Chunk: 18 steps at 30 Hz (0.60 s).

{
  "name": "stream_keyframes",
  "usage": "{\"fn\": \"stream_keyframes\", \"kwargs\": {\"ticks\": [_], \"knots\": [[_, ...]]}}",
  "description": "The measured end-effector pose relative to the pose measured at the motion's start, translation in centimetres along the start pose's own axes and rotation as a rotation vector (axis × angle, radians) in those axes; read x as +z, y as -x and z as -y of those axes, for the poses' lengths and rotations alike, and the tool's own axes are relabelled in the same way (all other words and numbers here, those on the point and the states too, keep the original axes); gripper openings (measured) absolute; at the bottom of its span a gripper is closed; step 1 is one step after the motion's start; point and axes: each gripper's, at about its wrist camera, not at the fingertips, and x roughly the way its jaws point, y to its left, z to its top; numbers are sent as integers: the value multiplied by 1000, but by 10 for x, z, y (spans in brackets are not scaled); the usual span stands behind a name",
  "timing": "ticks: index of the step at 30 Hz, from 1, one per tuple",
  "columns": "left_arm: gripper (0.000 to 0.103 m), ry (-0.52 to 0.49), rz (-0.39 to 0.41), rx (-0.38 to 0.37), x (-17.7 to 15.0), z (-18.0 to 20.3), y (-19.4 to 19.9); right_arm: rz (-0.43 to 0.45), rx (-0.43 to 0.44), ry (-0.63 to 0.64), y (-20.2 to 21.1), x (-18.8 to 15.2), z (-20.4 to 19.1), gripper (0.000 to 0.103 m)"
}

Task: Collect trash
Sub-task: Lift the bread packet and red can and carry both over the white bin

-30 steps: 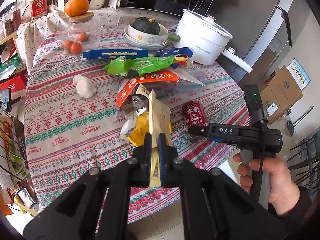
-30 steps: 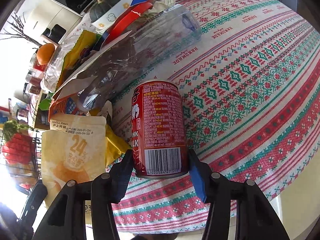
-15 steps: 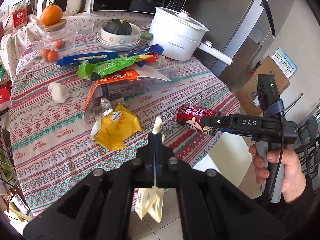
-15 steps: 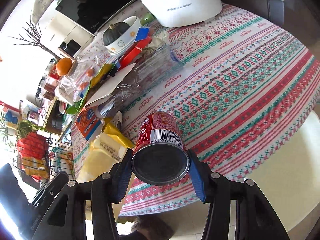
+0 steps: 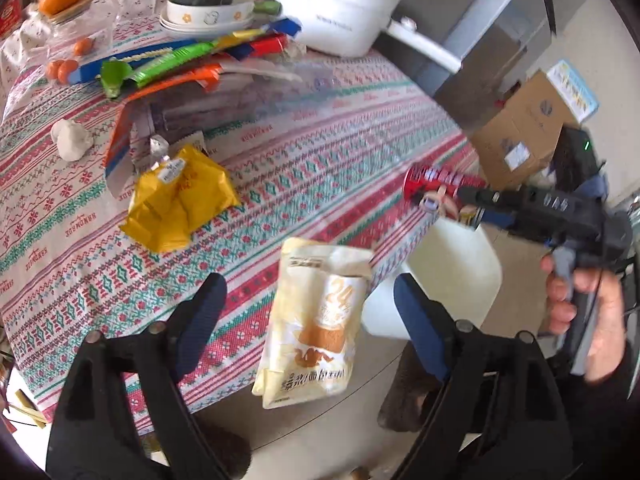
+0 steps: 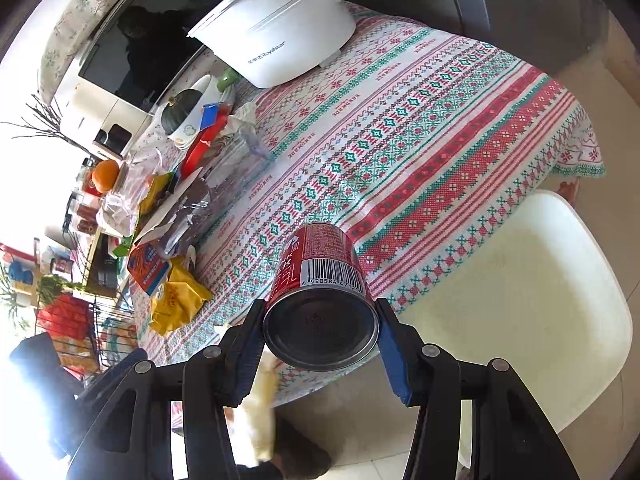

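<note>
Past the table edge, between the left gripper's (image 5: 308, 316) blue pads, a cream pouch (image 5: 312, 328) hangs free over the floor. Half a second ago those jaws pinched it flat; they have just been opening and now stand wide, neither pad touching it. Judged: a release, the pouch dropping toward a bin. No bin shows; where it lands cannot be told. The right gripper (image 6: 320, 332) is clamped on a red can (image 6: 320, 300), lifted off the cloth since 1 second ago, now off the table edge above a white chair (image 6: 520, 280). Yellow bag (image 5: 180, 200) and other wrappers remain on the table (image 5: 320, 152). Left view is motion-blurred.
</note>
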Motion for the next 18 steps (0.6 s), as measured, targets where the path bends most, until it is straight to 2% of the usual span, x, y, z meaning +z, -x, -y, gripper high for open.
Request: {"fn": "stream_keyframes", "kwargs": {"ticks": [1, 3, 4, 5, 7, 10, 12, 15, 18], "knots": [[85, -42, -43, 52, -4, 8, -16, 0, -1, 1, 1, 0, 1, 54], [75, -95, -130, 138, -15, 16, -49, -1, -5, 3, 2, -1, 2, 54], [50, -112, -170, 188, -20, 16, -65, -2, -3, 1, 2, -1, 4, 54], [47, -172, -104, 271, -23, 23, -68, -2, -3, -1, 2, -1, 4, 54], [33, -263, -85, 273, -28, 36, -74, -1, 2, -8, 4, -3, 6, 54], [18, -247, -90, 221, -30, 34, -73, 0, 6, -2, 7, -4, 7, 54], [18, -214, -84, 167, -36, 31, -69, 2, 9, 4, 10, -5, 9, 54], [18, -261, -100, 137, -61, 36, -70, 6, 4, 21, 15, -7, 12, 54], [28, -295, -164, 110, -96, 38, -87, -3, -6, 44, 21, -15, 17, 54]]}}
